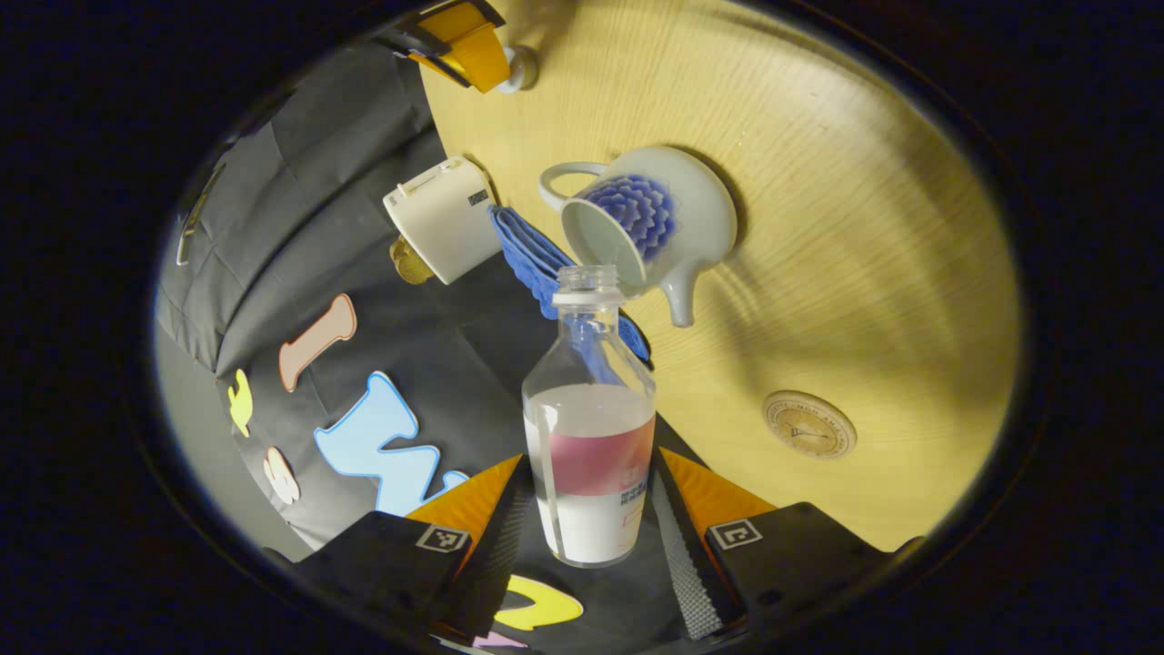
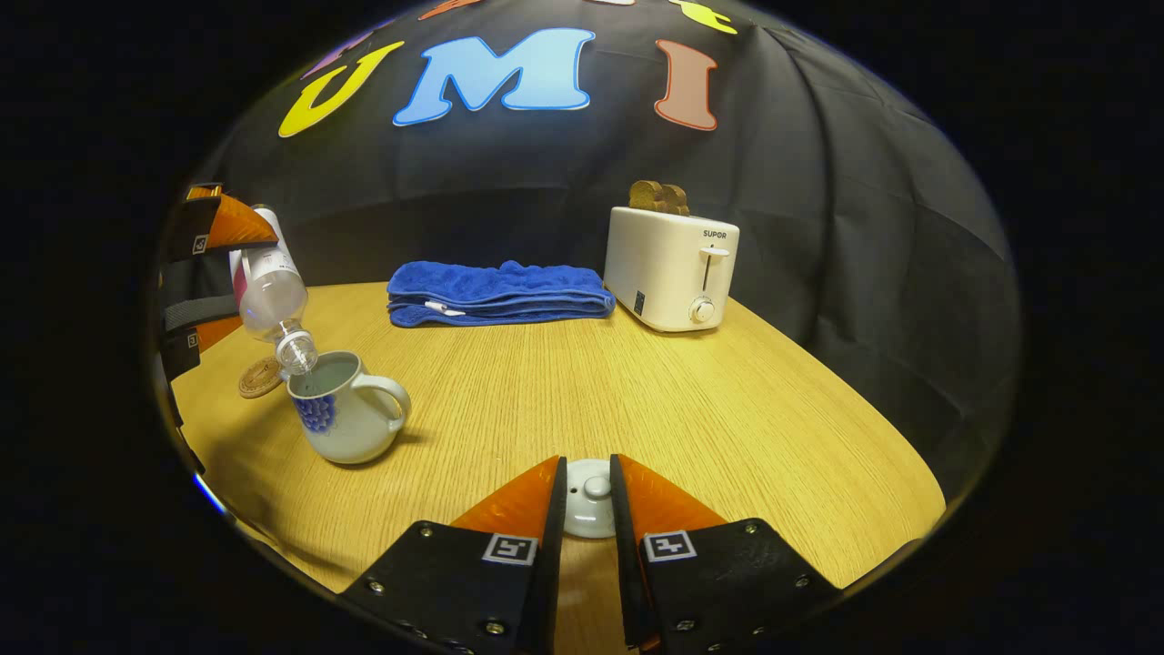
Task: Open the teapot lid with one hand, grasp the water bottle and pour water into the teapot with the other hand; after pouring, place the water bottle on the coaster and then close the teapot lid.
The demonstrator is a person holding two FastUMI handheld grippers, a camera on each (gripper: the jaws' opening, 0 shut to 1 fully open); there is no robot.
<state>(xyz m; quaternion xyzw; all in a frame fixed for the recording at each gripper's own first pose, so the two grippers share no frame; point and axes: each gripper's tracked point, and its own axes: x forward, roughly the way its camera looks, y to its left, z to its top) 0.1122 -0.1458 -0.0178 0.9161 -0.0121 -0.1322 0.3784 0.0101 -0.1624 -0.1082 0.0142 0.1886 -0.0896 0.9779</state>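
In the right gripper view we start at the far left, where the left gripper [image 2: 195, 273] holds the water bottle [image 2: 268, 291] tipped steeply, its open neck pointing down into the mouth of the teapot [image 2: 341, 418]. Just behind the teapot, partly hidden by the bottle, the round coaster [image 2: 259, 377] lies flat on the wooden table [image 2: 682, 418]. Moving right, a folded blue towel [image 2: 496, 293] rests near the table's back edge, and beside it stands a white toaster [image 2: 671, 268] with toast poking out of its top. At the bottom centre our right gripper [image 2: 587, 505] has its jaws drawn narrow on the white teapot lid [image 2: 589, 511], one finger pressing each side, with the lid low over the table, well apart from the teapot.

In the left gripper view the scene is rotated. Our own fingers [image 1: 505, 528] close on the bottle's labelled body [image 1: 591, 464], one on each side. The bottle is uncapped and partly filled with clear water, its neck lined up with the teapot's open rim [image 1: 605, 246]. The teapot shows a blue flower pattern, a handle and a short spout. Farther right the coaster [image 1: 808, 424] sits bare on the wood.
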